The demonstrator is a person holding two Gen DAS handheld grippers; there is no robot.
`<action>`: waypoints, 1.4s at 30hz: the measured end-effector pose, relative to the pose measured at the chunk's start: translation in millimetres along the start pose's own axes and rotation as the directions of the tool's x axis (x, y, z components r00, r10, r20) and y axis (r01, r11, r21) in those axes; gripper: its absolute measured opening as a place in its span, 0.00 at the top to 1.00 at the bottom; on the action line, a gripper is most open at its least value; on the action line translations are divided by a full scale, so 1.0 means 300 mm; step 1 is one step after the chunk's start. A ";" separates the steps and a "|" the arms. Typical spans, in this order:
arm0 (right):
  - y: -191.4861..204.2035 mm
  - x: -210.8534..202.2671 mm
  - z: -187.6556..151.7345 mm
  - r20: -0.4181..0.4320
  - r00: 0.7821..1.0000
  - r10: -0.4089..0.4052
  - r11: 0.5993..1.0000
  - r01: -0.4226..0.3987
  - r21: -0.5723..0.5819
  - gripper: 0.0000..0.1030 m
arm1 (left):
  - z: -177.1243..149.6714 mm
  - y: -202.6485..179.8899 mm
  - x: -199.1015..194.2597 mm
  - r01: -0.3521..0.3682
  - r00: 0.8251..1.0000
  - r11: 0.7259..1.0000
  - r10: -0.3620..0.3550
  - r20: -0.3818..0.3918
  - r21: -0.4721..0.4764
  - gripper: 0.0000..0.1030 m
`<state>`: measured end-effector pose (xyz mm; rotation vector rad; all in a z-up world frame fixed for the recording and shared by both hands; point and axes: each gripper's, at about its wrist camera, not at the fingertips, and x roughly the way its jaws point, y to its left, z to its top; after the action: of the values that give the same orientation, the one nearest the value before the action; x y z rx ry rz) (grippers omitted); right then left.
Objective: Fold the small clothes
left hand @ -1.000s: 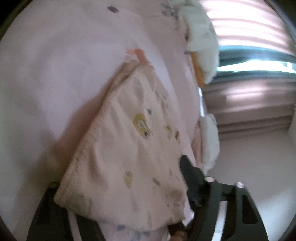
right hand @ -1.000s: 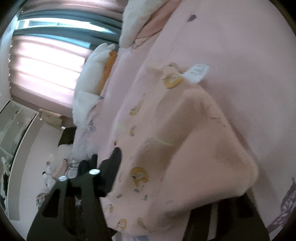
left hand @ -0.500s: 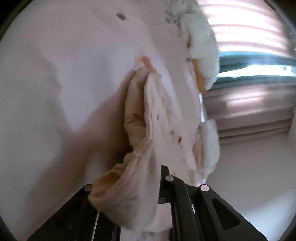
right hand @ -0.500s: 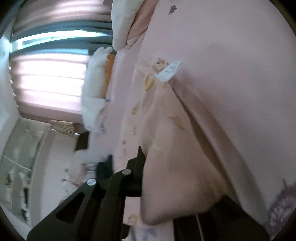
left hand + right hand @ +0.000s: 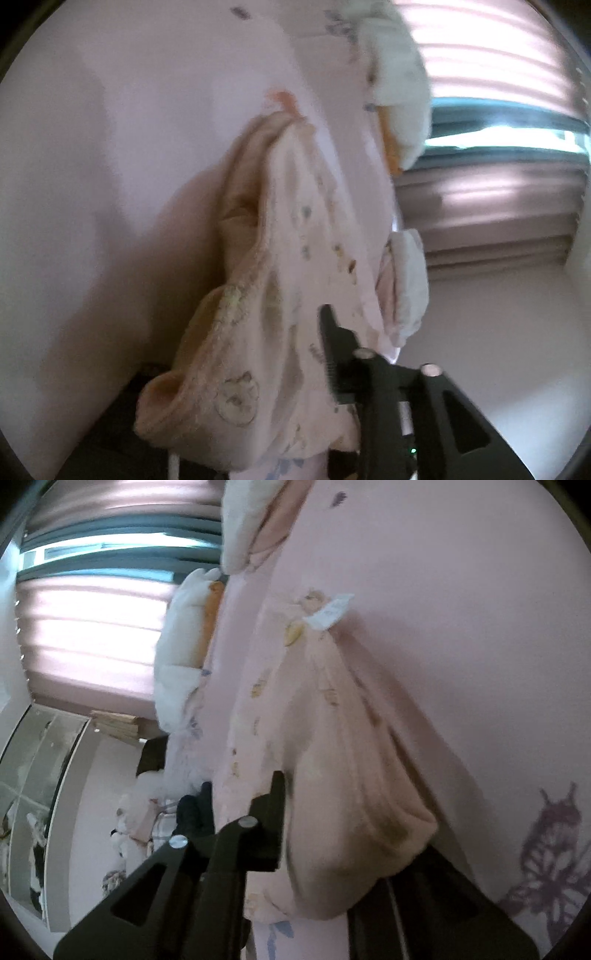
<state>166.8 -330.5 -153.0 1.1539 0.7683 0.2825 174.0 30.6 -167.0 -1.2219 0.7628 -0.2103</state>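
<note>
A small pale pink garment (image 5: 280, 295) with little animal prints hangs bunched from both grippers over the pink bedsheet (image 5: 110, 147). My left gripper (image 5: 258, 398) is shut on one corner of it; the cloth covers its left finger. In the right wrist view the same garment (image 5: 343, 775) drapes down, with a white label (image 5: 330, 611) at its far end. My right gripper (image 5: 351, 849) is shut on its near edge; the right finger is hidden under the cloth.
White and orange plush toys (image 5: 399, 92) and folded pink and white cloths (image 5: 402, 284) lie along the bed's edge. A window with blinds (image 5: 92, 627) is behind. A purple butterfly print (image 5: 550, 853) marks the sheet.
The garment was spread wide between the grippers; it has been gathered and lifted, and now hangs narrower and bunched. Both grippers have tilted and kept their hold.
</note>
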 end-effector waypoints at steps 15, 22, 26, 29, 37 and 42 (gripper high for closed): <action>0.032 0.088 0.042 0.006 1.000 -0.008 0.999 0.008 -0.037 0.92 | -0.028 -0.122 0.052 -0.261 0.965 0.940 0.246 0.092 0.221 0.88; 0.067 0.018 -0.006 -0.010 1.000 0.022 0.998 -0.023 -0.052 0.93 | -0.039 -0.169 -0.040 -0.155 0.988 0.963 0.146 0.055 0.223 0.90; 0.097 -0.058 -0.067 -0.018 1.000 -0.021 0.992 0.018 -0.123 0.93 | -0.092 -0.142 -0.094 -0.152 0.988 0.967 0.153 0.012 0.206 0.90; 0.091 -0.124 -0.135 -0.026 0.997 -0.073 0.986 0.069 -0.151 0.92 | -0.163 -0.089 -0.163 -0.155 0.987 0.972 0.160 -0.016 0.179 0.90; -0.003 -0.254 -0.244 -0.042 0.986 -0.159 0.979 0.152 -0.139 0.94 | -0.260 -0.020 -0.317 -0.224 0.974 0.955 0.223 0.027 0.194 0.98; -0.027 -0.310 -0.254 -0.018 0.977 -0.210 0.968 0.205 -0.147 0.94 | -0.260 0.035 -0.352 -0.256 0.967 0.949 0.251 0.049 0.186 0.98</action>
<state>47.4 -332.5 -137.5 0.9253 0.8767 0.1790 44.5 30.7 -143.2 -0.9324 0.8504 -0.0547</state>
